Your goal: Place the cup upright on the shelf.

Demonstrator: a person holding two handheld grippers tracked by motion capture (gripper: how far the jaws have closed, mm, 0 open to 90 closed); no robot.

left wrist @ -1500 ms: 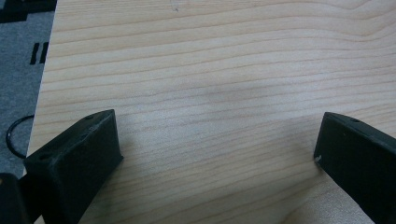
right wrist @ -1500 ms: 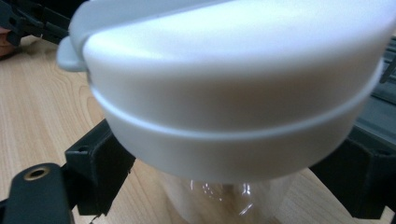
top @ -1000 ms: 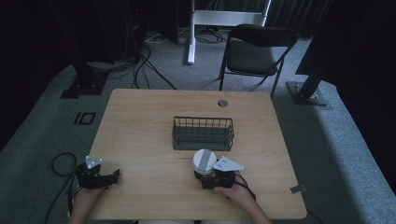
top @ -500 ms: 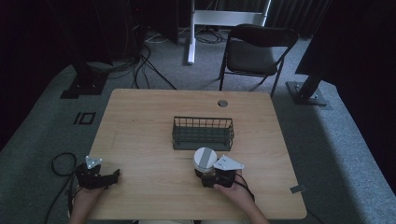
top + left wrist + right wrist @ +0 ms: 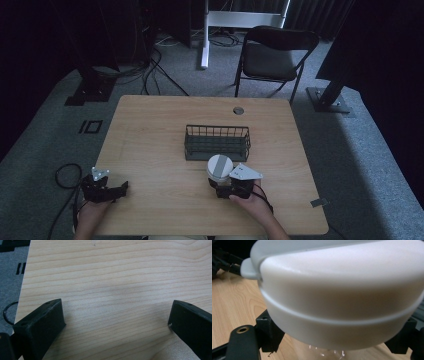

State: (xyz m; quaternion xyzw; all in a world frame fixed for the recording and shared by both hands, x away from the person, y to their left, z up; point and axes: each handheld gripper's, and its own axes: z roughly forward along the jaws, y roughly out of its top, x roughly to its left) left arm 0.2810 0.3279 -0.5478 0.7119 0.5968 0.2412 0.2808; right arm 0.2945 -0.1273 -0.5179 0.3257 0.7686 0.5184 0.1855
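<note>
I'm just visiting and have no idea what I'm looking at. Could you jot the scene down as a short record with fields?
Setting: wooden table on grey carpet, a folding chair behind it
Operator: a person with a hand-held gripper in each hand
Left hand-held gripper: jaws wide apart, nothing between them, at the table's near left corner
Right hand-held gripper: jaws on either side of a white-lidded container, clear below the lid
Wire basket: dark, mid-table, just beyond the container
Container in basket: no
</note>
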